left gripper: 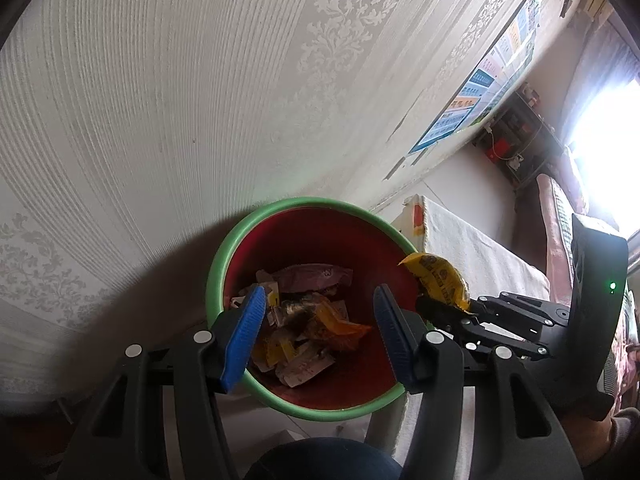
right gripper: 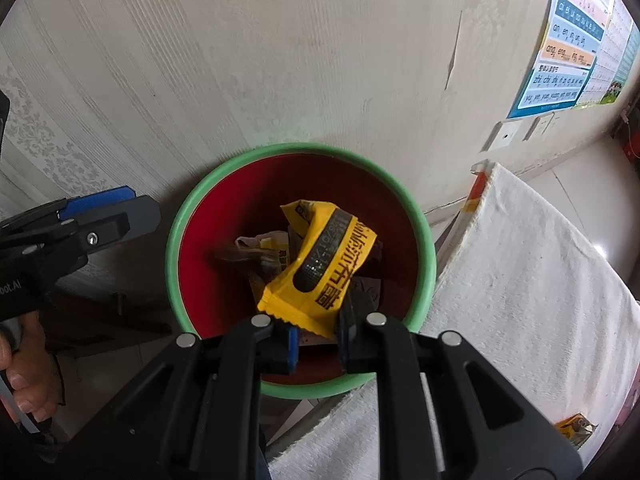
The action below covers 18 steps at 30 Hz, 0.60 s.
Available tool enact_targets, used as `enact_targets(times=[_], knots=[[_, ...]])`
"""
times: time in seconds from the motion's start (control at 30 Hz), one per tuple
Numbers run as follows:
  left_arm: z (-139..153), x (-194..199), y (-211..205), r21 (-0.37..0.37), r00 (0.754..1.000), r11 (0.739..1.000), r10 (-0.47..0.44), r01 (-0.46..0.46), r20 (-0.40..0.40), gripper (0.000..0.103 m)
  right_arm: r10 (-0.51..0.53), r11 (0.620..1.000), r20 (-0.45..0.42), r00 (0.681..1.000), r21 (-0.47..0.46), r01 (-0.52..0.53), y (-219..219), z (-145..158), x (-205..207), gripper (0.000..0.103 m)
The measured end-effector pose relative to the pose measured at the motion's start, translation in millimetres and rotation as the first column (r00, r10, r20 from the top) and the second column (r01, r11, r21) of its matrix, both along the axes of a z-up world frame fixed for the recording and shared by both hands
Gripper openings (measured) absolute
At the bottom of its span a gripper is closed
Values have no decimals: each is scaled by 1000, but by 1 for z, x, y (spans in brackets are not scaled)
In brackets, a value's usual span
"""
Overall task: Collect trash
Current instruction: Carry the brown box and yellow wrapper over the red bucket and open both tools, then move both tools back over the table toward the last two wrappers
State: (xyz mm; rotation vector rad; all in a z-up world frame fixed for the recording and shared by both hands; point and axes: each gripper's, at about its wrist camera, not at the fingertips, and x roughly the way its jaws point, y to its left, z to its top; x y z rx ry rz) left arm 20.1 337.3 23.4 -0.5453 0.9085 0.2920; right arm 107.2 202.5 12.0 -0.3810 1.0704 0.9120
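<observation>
A red bin with a green rim (left gripper: 216, 272) (right gripper: 180, 232) stands against the wall and holds several crumpled wrappers (left gripper: 312, 320). My left gripper (left gripper: 320, 300) hangs open just above the bin's mouth, its blue pads (left gripper: 248, 328) apart with nothing between them. It shows at the left edge of the right wrist view (right gripper: 120, 208), held by a hand (right gripper: 24, 360). My right gripper (right gripper: 318, 326) (left gripper: 436, 308) is shut on one end of a yellow snack wrapper (right gripper: 324, 264) (left gripper: 440, 280). The wrapper sticks out over the inside of the bin near its right rim.
A surface draped in white cloth (right gripper: 520, 280) adjoins the bin on the right. Another yellow wrapper (right gripper: 576, 432) lies on it near the lower right edge. Patterned wallpaper (left gripper: 200, 100) rises behind the bin, with a coloured poster (right gripper: 568, 48) further right.
</observation>
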Motion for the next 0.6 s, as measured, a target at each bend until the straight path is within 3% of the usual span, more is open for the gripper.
enact_targets(times=[0.07, 0.13, 0.2, 0.23, 0.27, 0.33, 0.37, 0.47, 0.53, 0.6], knots=[[0, -4, 3, 1, 1000, 1000, 5, -5, 1, 53, 3, 1000, -5, 1000, 3, -3, 1, 0, 1, 19], [2, -7, 3, 4, 1000, 1000, 13, -13, 9, 55, -4, 1000, -3, 1000, 6, 5, 0, 0, 3, 33], [5, -10, 3, 3, 1000, 1000, 18, -18, 13, 55, -9, 1000, -4, 1000, 8, 9, -3, 1, 3, 38], [6, -11, 3, 6, 1000, 1000, 20, -21, 15, 56, -10, 1000, -8, 1000, 9, 10, -4, 1, 3, 47], [7, -12, 3, 10, 1000, 1000, 24, -24, 16, 59, -14, 1000, -11, 1000, 12, 14, -6, 0, 3, 60], [10, -17, 1, 29, 999, 999, 37, -38, 17, 78, -27, 999, -14, 1000, 19, 27, -11, 1, 2, 75], [12, -18, -2, 44, 999, 998, 39, -39, 11, 82, -34, 999, -12, 999, 20, 34, -13, 1, 2, 81], [13, -18, -11, 63, 1000, 998, 21, -20, -11, 87, -46, 999, -6, 999, 26, 47, -22, 4, -1, 91], [15, -17, -17, 80, 1000, 997, 18, -16, -22, 94, -54, 998, 0, 999, 28, 54, -29, 8, -3, 93], [19, -16, -25, 90, 1000, 996, 17, -15, -21, 95, -61, 998, 6, 998, 35, 60, -37, 11, -5, 94]])
